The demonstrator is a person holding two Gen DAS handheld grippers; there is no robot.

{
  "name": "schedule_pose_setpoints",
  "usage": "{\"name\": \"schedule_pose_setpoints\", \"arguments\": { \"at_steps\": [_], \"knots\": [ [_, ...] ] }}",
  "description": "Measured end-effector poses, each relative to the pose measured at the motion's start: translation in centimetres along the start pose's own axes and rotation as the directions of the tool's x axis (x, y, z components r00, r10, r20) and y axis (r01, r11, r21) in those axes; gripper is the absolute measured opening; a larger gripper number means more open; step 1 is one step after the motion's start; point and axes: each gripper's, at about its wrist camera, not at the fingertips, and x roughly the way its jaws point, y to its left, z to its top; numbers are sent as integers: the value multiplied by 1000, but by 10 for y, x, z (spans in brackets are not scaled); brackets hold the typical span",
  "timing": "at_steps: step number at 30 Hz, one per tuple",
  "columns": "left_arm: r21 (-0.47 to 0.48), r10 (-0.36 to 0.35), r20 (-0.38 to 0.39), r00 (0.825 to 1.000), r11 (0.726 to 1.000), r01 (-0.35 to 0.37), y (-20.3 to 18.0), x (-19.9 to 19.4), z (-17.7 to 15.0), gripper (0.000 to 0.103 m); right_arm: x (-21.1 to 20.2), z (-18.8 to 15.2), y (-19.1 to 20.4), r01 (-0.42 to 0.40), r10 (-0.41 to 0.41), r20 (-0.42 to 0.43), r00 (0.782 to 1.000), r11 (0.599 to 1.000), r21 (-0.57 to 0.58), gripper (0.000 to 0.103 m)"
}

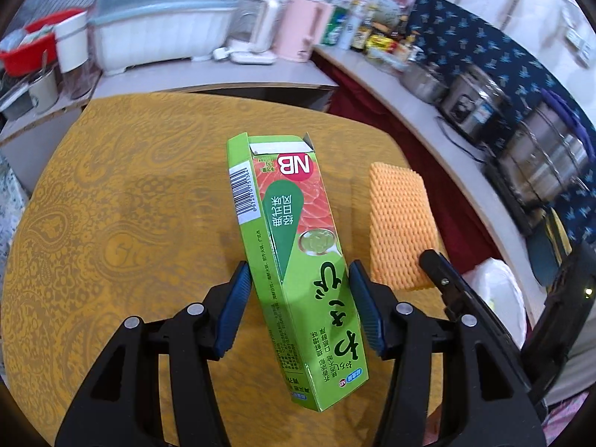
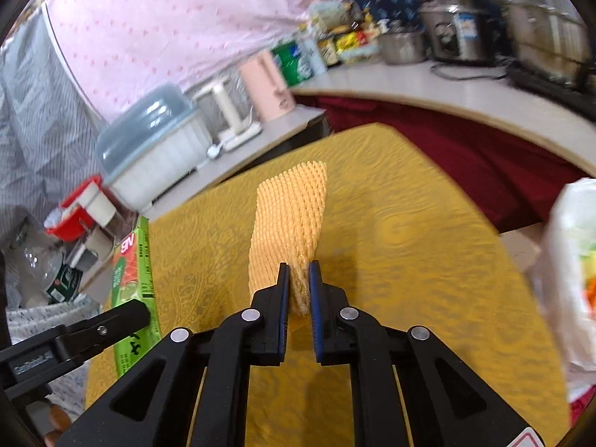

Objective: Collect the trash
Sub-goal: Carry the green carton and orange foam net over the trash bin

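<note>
My left gripper (image 1: 298, 283) is shut on a long green wasabi box (image 1: 287, 231) and holds it tilted above the yellow patterned table (image 1: 123, 223). The box's far flap is open. My right gripper (image 2: 298, 279) is shut on one end of an orange foam fruit net (image 2: 290, 216), which stands up off the table. The net also shows in the left wrist view (image 1: 400, 223), to the right of the box. The box shows at the left of the right wrist view (image 2: 136, 283), with the left gripper finger (image 2: 93, 331) beside it.
A white plastic bag (image 2: 570, 279) with trash inside hangs at the table's right edge, also in the left wrist view (image 1: 499, 290). Behind the table stand a counter with a covered dish rack (image 1: 160, 22), a pink jug (image 1: 305, 26), and metal cookers (image 1: 480, 108).
</note>
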Motion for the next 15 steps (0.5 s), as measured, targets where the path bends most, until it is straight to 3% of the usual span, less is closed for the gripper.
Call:
{"name": "schedule_pose_setpoints", "arguments": {
  "at_steps": [7, 15],
  "knots": [
    [91, -65, -3, 998, 994, 65, -57, -16, -25, 52, -76, 2, -50, 55, -62, 105, 992, 996, 67, 10],
    [203, -137, -36, 990, 969, 142, -128, -23, -55, 52, -132, -10, -108, 132, -157, 158, 975, 979, 153, 10]
  ]
}}
